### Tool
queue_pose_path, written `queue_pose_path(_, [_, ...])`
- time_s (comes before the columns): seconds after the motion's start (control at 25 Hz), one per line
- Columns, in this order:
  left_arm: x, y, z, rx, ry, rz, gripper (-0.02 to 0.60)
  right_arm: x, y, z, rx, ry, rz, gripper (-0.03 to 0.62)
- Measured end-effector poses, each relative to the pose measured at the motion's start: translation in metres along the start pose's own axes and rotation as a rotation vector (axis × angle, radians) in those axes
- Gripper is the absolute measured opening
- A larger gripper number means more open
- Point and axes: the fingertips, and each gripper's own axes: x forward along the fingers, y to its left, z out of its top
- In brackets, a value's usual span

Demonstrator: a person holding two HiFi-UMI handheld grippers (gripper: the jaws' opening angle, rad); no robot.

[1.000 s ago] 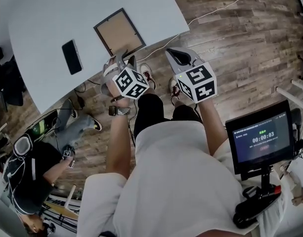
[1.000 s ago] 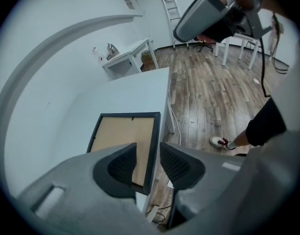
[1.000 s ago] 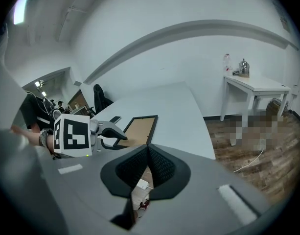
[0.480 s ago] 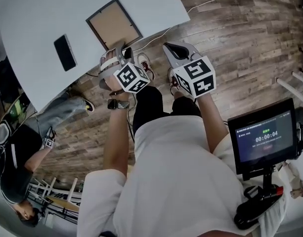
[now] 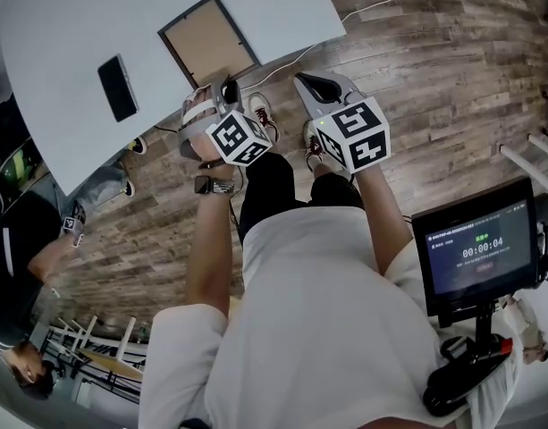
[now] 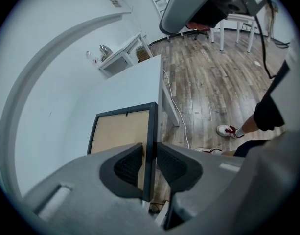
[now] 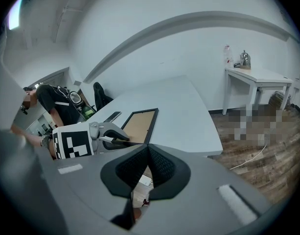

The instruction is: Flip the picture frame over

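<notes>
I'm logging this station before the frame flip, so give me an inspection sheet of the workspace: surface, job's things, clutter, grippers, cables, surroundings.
Surface: white table, two things on it.
Job's things: picture frame lies backing-up at the table's near edge.
Clutter: dark phone, lying apart from the frame.
Grippers: left gripper jaws closing about the frame's edge rail; right gripper shut, empty, held over the floor.
Cables: white cable on the floor.
Surroundings: wood floor, timer screen, another person, small white side table.
</notes>
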Motion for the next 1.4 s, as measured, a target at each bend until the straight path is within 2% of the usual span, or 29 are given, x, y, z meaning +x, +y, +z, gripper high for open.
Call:
queue_pose_path(0.32, [-0.002, -0.002, -0.003, -0.041, -0.013, -0.036, 0.091, 0.004, -0.002, 0.004, -0.006, -0.010, -0.002, 0.002])
queue_pose_path(0.52, [-0.022, 0.010, 0.016, -0.059, -0.034, -0.016, 0.078, -0.016, -0.010, 0.023, -0.018, -0.034, -0.005, 0.002])
queue_pose_path(0.72, [-0.023, 0.019, 0.019, -0.107, -0.059, 0.009, 0.071, -0.018, -0.017, 0.026, -0.028, -0.030, -0.017, 0.002])
queue_pose_path(1.04, [-0.032, 0.032, 0.025, -0.305, -0.164, 0.083, 0.069, -0.015, -0.019, 0.038, -0.065, -0.035, -0.015, 0.002])
queue_pose_path(1.4, [-0.053, 0.057, 0.037, -0.562, -0.347, 0.127, 0.069, -0.012, -0.017, 0.041, -0.085, -0.033, -0.003, 0.002])
